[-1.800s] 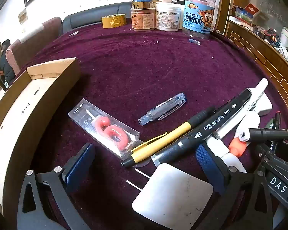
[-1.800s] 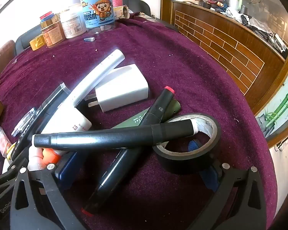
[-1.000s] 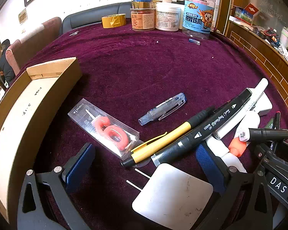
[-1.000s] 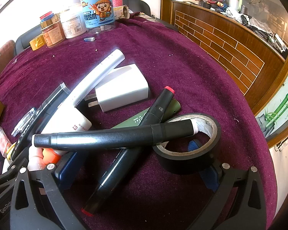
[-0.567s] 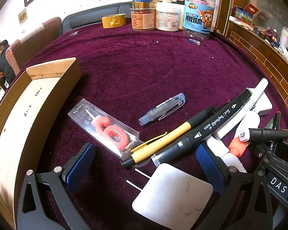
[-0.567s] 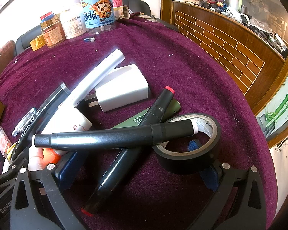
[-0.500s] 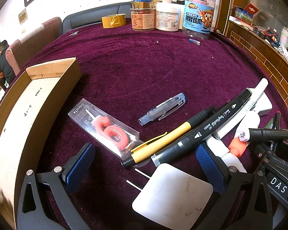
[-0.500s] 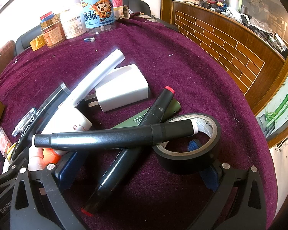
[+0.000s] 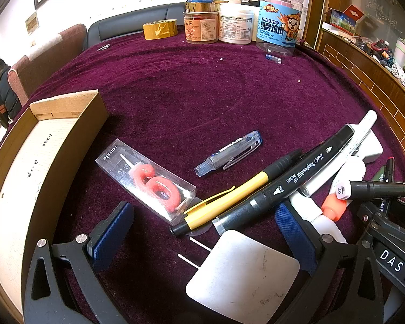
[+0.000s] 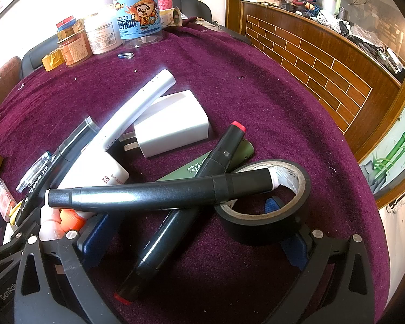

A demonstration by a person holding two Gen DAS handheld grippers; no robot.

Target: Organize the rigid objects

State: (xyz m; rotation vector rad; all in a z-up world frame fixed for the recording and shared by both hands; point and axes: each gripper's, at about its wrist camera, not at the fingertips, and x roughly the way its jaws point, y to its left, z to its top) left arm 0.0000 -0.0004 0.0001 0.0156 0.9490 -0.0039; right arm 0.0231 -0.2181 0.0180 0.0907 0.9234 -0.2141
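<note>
A pile of rigid items lies on the purple cloth. In the left wrist view: a boxed red candle (image 9: 148, 181), a clear pen (image 9: 229, 152), a yellow-black pen (image 9: 237, 193), a black art marker (image 9: 286, 183) and a white card (image 9: 243, 275). My left gripper (image 9: 199, 232) is open and empty, low over the card and pen tips. In the right wrist view: a black marker (image 10: 159, 193) rests on a black tape roll (image 10: 264, 202), with a red-tipped marker (image 10: 181, 216), white charger (image 10: 172, 124) and white tube (image 10: 137, 105). My right gripper (image 10: 191, 240) is open around the markers and tape.
An open cardboard box (image 9: 37, 162) stands at the left of the table. Jars (image 9: 278, 24) and a yellow tape roll (image 9: 159, 29) line the far edge. A wooden counter (image 10: 324, 62) curves along the right. A small clear cap (image 9: 273, 58) lies near the jars.
</note>
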